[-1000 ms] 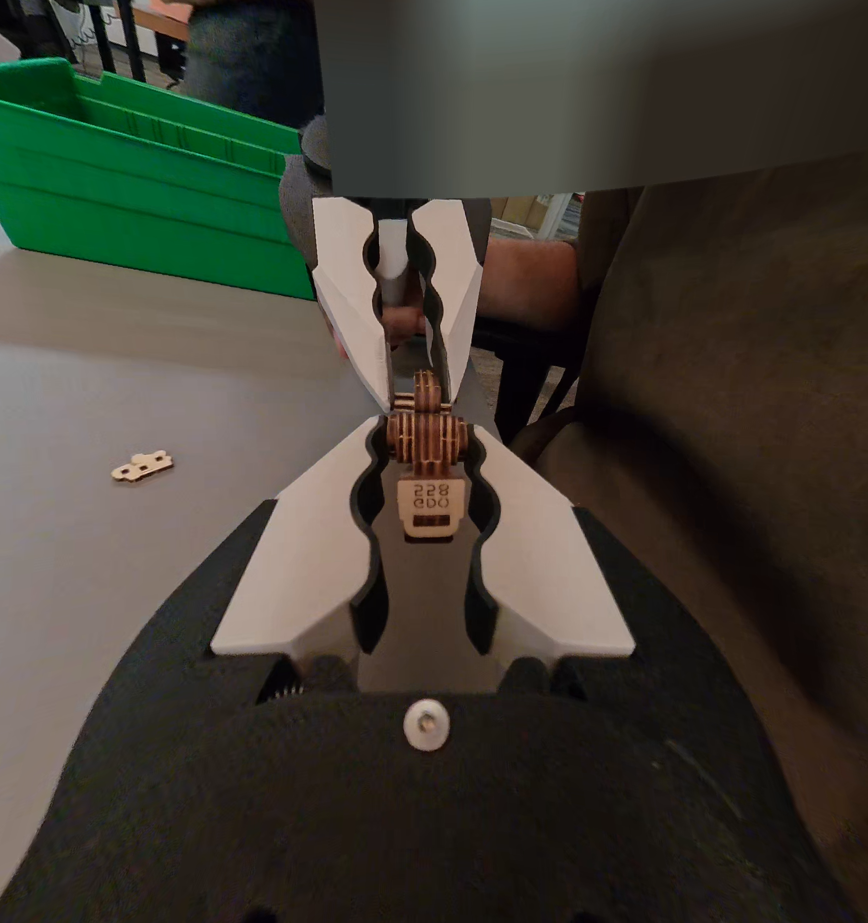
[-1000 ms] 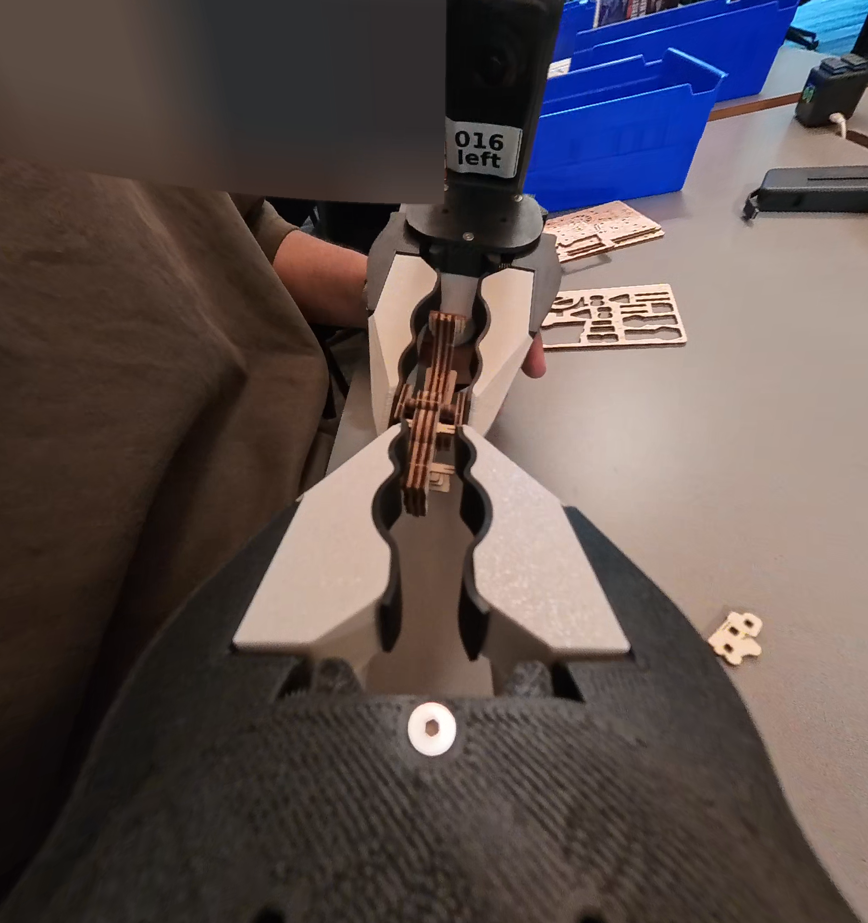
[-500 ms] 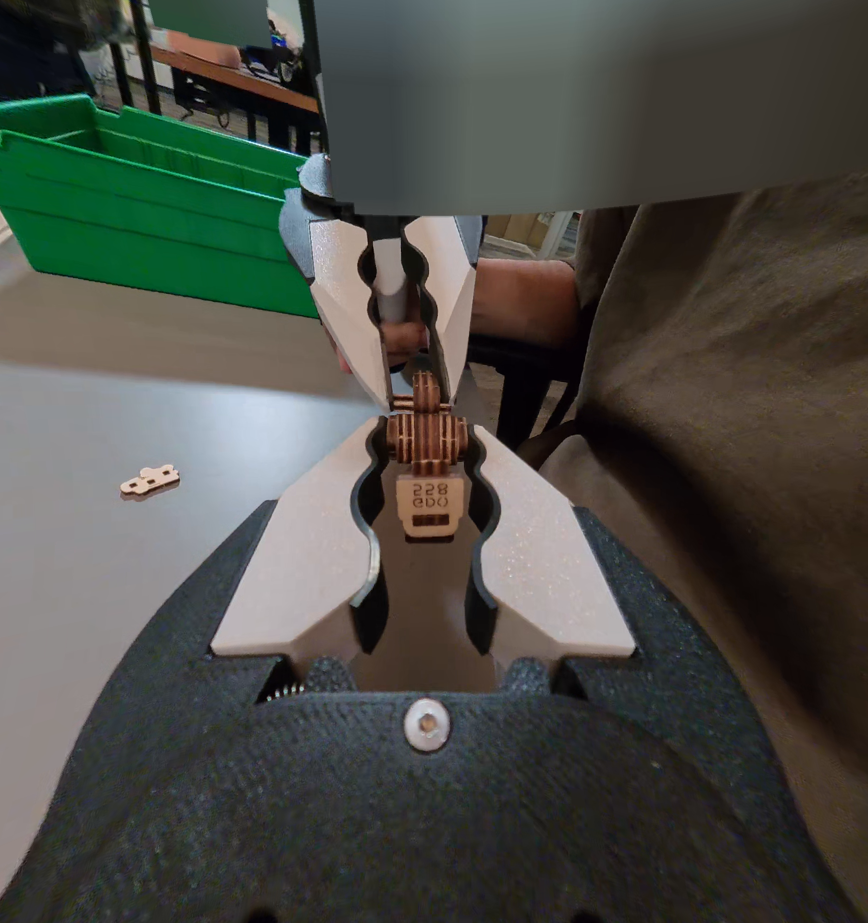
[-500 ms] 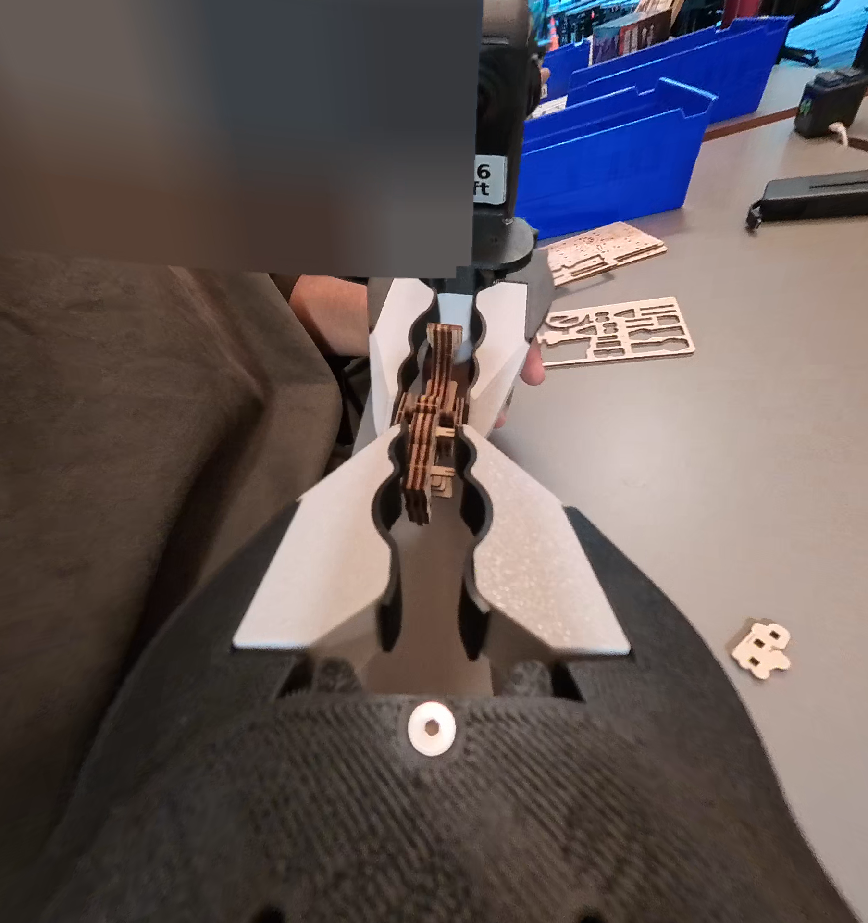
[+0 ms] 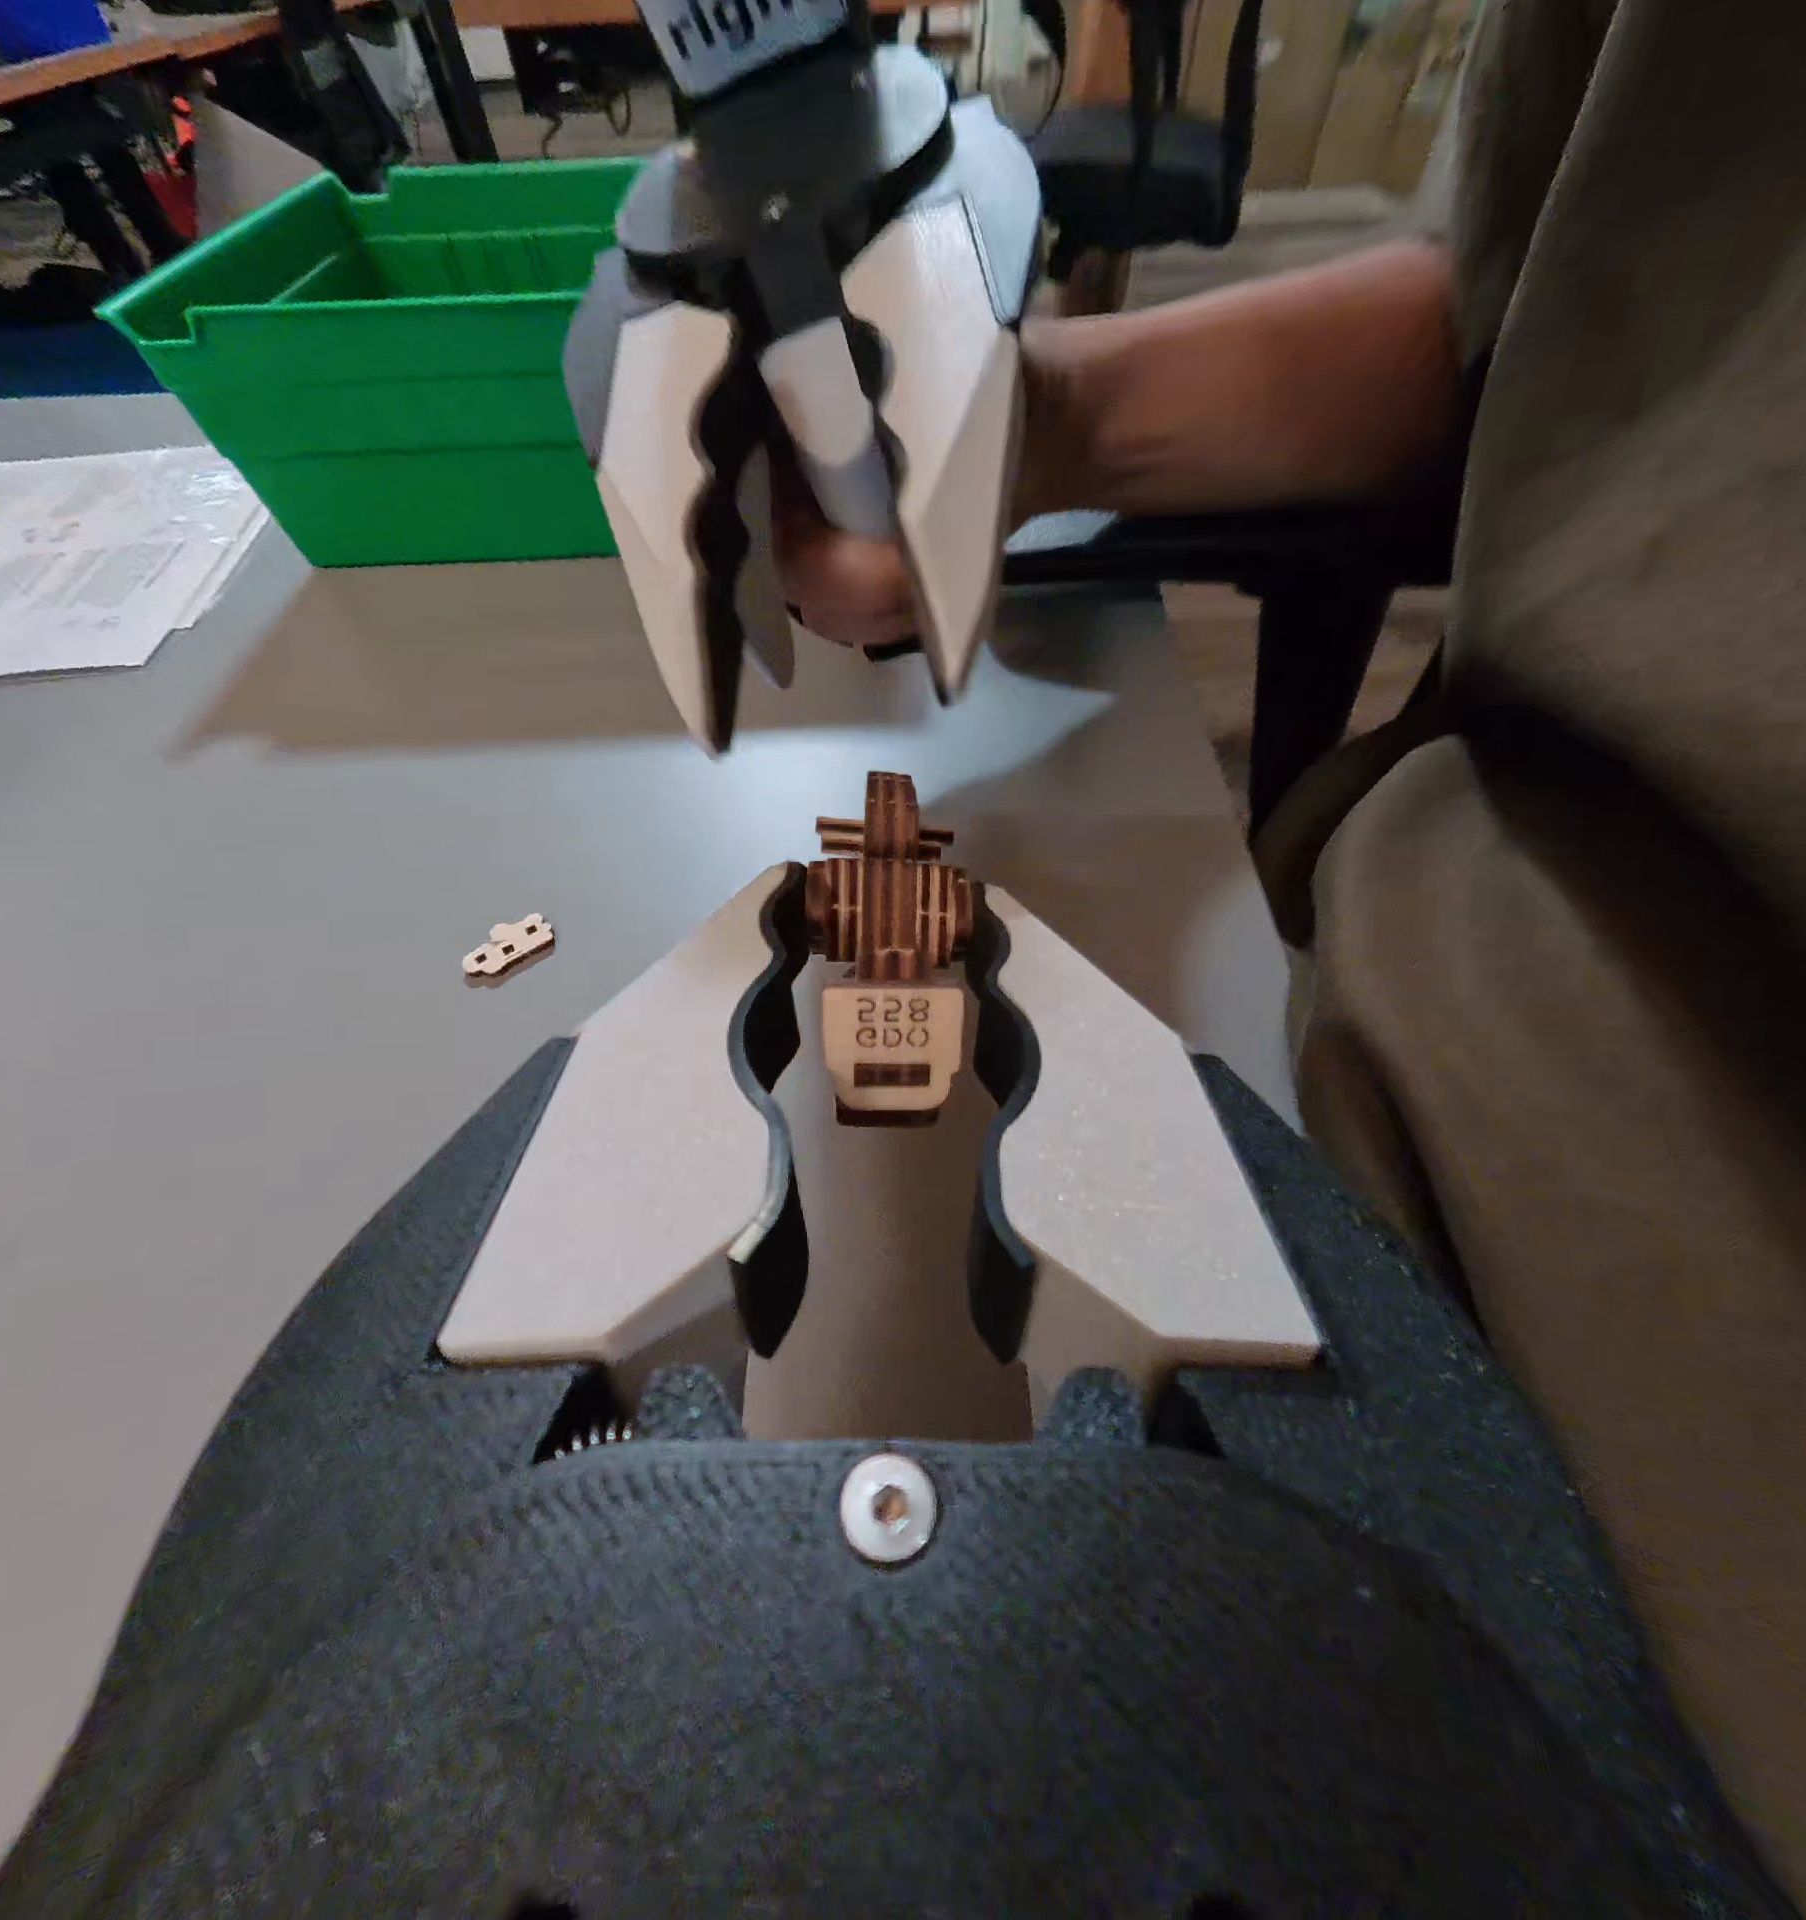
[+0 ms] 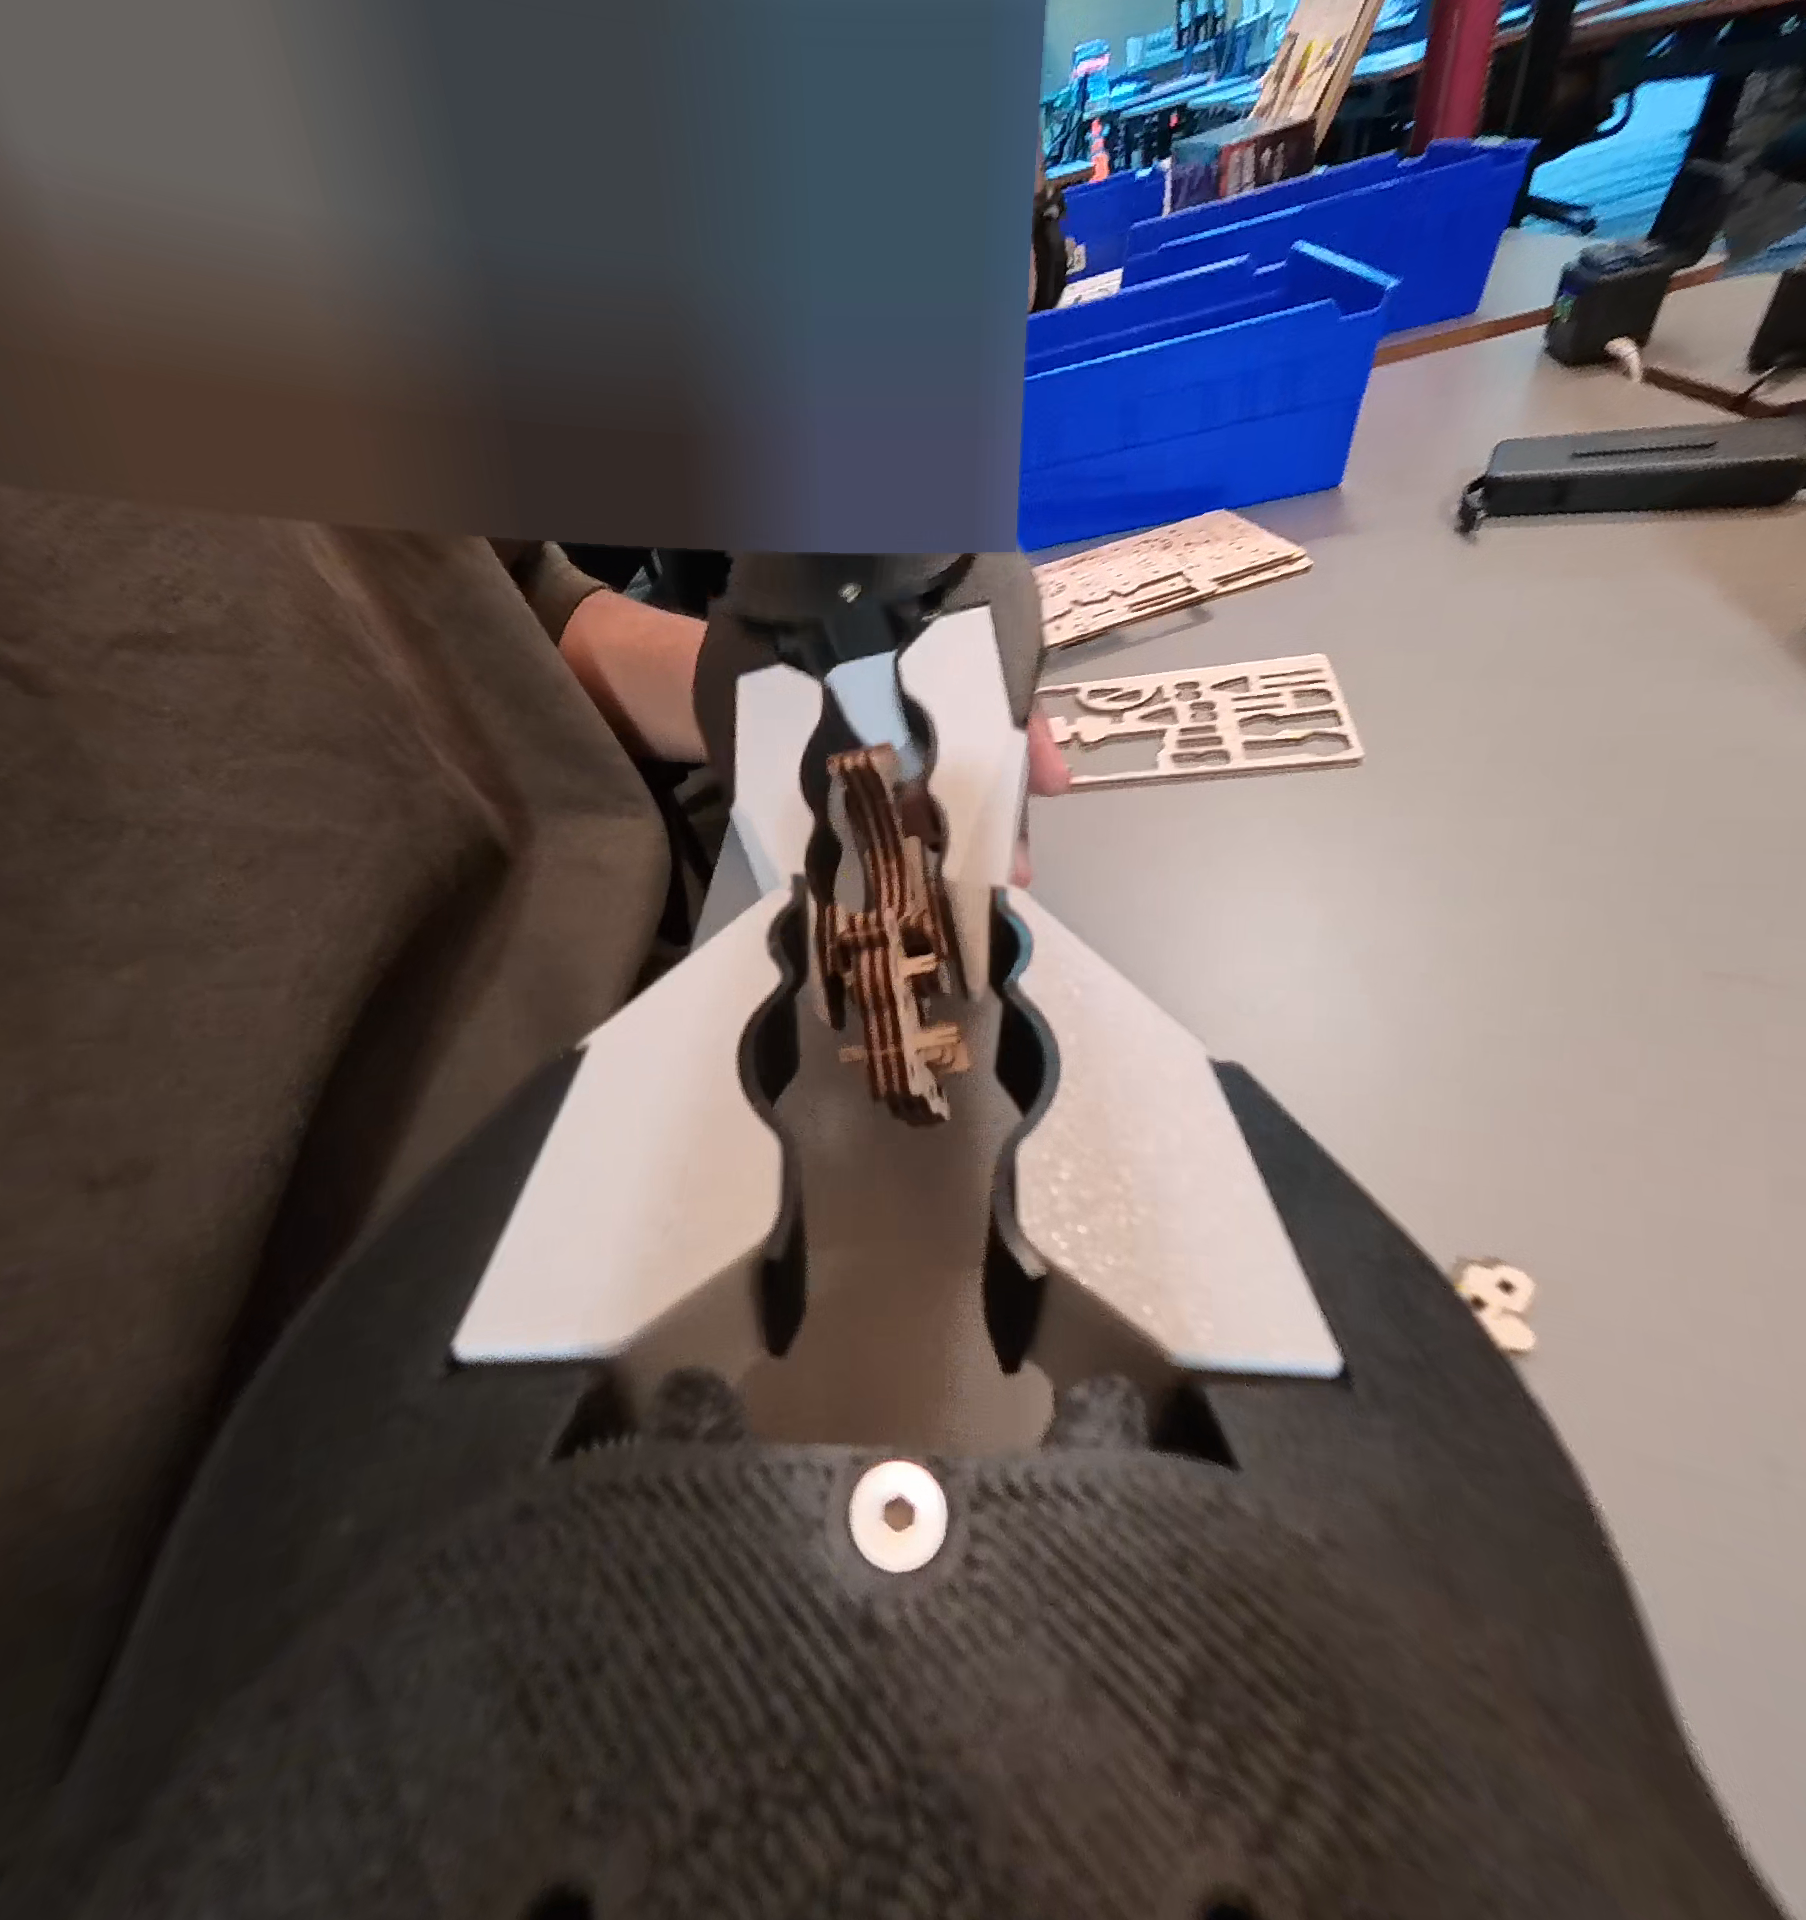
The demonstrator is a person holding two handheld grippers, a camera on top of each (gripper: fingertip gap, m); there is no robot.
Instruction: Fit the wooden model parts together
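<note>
- Two grippers face each other over the table (image 5: 255,1143), and only one has a grip: our left gripper (image 5: 886,914) pinches the wooden model (image 5: 888,914) between its fingertips, its pale tab running back between the fingers.
- Ahead of those tips, our right gripper (image 5: 826,696) hangs apart from the model, jaws spread and empty; a gap shows between its tips and the model's upper end.
- In the right wrist view the model (image 6: 894,977) sits in the open span of the right gripper (image 6: 899,904), touching neither finger as far as we can tell.
- We judge one joint as seated and the model as held ready for another part.
- To the left of the left jaws, a small loose wooden piece (image 5: 506,945) lies flat on the table; we take it for the likely next part.
- Picking it up calls for the right gripper to swing down, close on its thin edges, then line it up with a slot.
- Farther out: a cut-out wooden sheet (image 6: 1205,722), a stack of sheets (image 6: 1169,571), a blue bin (image 6: 1190,416), a green bin (image 5: 379,384) and a printed paper (image 5: 78,561).
</note>
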